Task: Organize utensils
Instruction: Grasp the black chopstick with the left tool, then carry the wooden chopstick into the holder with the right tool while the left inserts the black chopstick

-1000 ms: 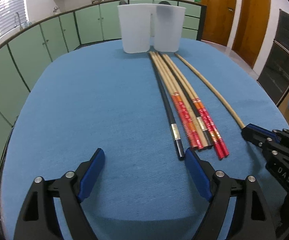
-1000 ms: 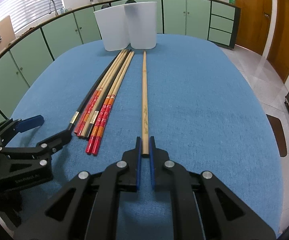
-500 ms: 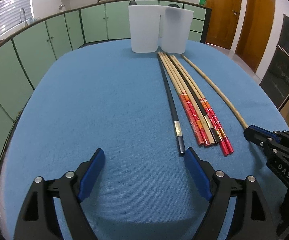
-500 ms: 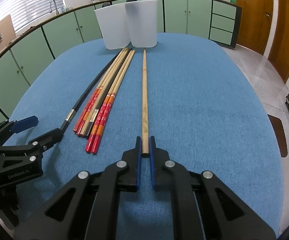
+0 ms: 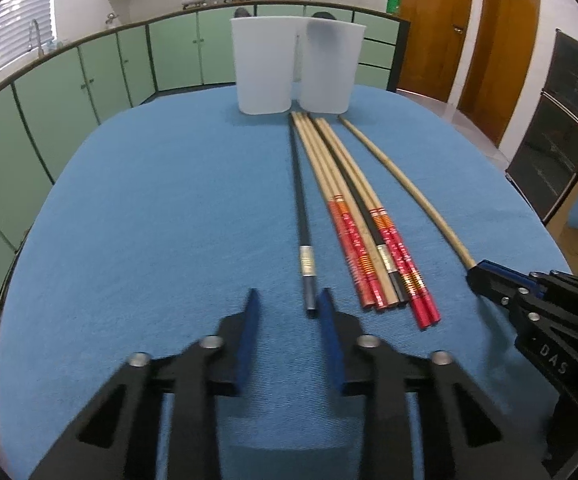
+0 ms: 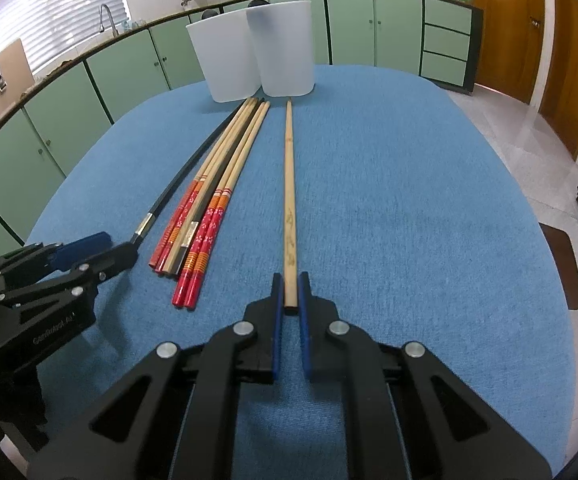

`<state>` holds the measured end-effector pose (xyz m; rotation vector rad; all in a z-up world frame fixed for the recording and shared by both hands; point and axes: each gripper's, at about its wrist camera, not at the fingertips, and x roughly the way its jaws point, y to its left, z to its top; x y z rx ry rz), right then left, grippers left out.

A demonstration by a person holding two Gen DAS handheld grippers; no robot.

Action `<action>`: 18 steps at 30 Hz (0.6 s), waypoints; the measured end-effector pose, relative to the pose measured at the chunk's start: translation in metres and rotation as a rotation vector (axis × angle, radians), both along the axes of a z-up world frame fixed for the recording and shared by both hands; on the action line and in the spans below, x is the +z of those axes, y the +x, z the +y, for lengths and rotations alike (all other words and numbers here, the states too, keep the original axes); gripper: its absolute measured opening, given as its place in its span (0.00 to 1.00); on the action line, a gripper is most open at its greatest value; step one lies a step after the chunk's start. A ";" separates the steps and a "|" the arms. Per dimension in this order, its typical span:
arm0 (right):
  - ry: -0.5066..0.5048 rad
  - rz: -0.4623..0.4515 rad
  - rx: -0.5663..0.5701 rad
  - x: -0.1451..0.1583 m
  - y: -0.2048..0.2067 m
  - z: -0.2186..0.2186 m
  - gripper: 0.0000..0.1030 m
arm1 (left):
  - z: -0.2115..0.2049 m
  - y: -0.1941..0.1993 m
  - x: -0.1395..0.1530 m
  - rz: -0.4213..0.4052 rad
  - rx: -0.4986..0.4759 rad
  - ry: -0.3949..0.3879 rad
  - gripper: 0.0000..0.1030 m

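The right gripper [image 6: 288, 289] pinches the plain chopstick [image 6: 289, 184] at its near end, stiff, light, slippery; the left gripper [image 5: 288, 305], jaws just closing, empty, nears the black chopstick [image 5: 302, 216] left of it.
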<state>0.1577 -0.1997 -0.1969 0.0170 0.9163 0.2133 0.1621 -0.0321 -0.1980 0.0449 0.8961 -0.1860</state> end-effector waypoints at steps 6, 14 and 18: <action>0.021 -0.001 0.002 0.000 -0.001 -0.004 0.06 | -0.001 -0.002 0.001 0.001 -0.029 -0.039 0.06; 0.029 0.005 0.003 0.001 -0.002 -0.006 0.06 | 0.014 -0.015 0.002 0.000 -0.010 -0.099 0.06; -0.001 0.002 0.005 0.001 -0.002 -0.001 0.07 | 0.016 -0.011 0.001 0.016 -0.006 -0.123 0.09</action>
